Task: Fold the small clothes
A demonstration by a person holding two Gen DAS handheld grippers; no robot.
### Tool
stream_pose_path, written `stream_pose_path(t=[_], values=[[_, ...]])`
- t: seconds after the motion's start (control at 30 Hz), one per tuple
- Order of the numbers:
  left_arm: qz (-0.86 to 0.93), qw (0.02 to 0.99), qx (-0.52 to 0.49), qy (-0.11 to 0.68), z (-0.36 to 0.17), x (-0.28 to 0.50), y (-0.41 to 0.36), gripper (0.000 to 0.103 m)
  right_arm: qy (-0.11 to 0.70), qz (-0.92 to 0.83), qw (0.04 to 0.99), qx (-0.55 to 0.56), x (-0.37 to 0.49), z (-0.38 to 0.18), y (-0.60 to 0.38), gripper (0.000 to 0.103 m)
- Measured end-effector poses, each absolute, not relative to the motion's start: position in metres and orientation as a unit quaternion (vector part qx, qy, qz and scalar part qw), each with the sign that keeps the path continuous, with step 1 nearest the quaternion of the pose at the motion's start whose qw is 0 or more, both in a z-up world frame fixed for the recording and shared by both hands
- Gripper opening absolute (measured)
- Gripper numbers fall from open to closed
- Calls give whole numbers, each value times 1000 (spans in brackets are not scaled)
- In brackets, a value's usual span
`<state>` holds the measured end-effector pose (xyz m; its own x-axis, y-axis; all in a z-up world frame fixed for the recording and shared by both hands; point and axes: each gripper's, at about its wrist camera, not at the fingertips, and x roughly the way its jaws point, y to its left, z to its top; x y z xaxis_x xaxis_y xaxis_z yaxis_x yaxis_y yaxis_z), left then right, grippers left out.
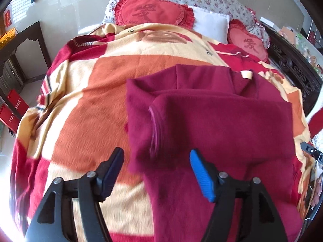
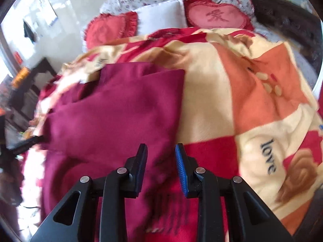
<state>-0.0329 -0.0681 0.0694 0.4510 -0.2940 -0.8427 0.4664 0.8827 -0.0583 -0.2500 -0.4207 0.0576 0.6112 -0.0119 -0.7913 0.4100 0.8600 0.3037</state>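
A maroon fleece top (image 1: 218,129) lies partly folded on the checked blanket (image 1: 97,100), with a sleeve laid across its front. My left gripper (image 1: 156,161) is open and empty, its jaws wide over the top's left edge near the sleeve cuff (image 1: 154,127). In the right wrist view the same top (image 2: 113,117) lies left of centre on the blanket (image 2: 252,100). My right gripper (image 2: 160,155) is open and empty, its jaws straddling the top's right lower edge. The tip of the right gripper (image 1: 311,152) shows at the right edge of the left wrist view.
Two red heart cushions (image 1: 153,10) (image 1: 247,42) and a white pillow (image 1: 212,23) lie at the head of the bed. A dark carved bed frame (image 1: 290,64) runs along the right. A dark side table (image 1: 22,46) and red boxes (image 1: 14,109) stand at the left.
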Motion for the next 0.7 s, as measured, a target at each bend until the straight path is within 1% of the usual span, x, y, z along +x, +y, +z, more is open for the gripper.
stream_pose_path(t=[0.03, 0.07, 0.1, 0.17, 0.23, 0.27, 0.3, 0.33, 0.43, 0.57, 0.63, 0.67, 0.7], values=[[-227, 846, 89, 474, 70, -38, -65, 74, 420, -100, 865, 256, -256, 58, -418, 19], [-230, 844, 88, 477, 69, -45, -61, 74, 422, -90, 862, 265, -257, 56, -415, 26], [-234, 840, 84, 483, 67, -53, -56, 74, 433, -81, 857, 267, -258, 49, -410, 29], [-237, 833, 79, 493, 64, -64, -51, 74, 458, -90, 849, 249, -253, 35, -400, 29], [-241, 830, 76, 498, 61, -76, -44, 74, 467, -96, 843, 249, -246, 21, -396, 29], [-241, 829, 76, 498, 61, -81, -41, 74, 464, -96, 841, 260, -245, 16, -397, 26], [-241, 829, 79, 499, 61, -87, -37, 74, 463, -101, 839, 267, -244, 13, -399, 9], [-240, 828, 81, 500, 61, -94, -33, 74, 461, -119, 840, 261, -245, 13, -402, 0], [-238, 830, 71, 499, 62, -111, -16, 74, 437, -130, 846, 276, -258, 21, -414, 0], [-235, 822, 71, 514, 56, -127, -7, 74, 452, -135, 839, 270, -258, 13, -411, 0], [-238, 820, 70, 516, 55, -136, -3, 74, 437, -127, 843, 287, -267, 26, -409, 0], [-241, 818, 68, 518, 54, -142, 0, 74, 430, -122, 845, 294, -272, 32, -408, 2], [-242, 816, 67, 520, 54, -145, 1, 74, 425, -114, 847, 299, -277, 38, -407, 9]])
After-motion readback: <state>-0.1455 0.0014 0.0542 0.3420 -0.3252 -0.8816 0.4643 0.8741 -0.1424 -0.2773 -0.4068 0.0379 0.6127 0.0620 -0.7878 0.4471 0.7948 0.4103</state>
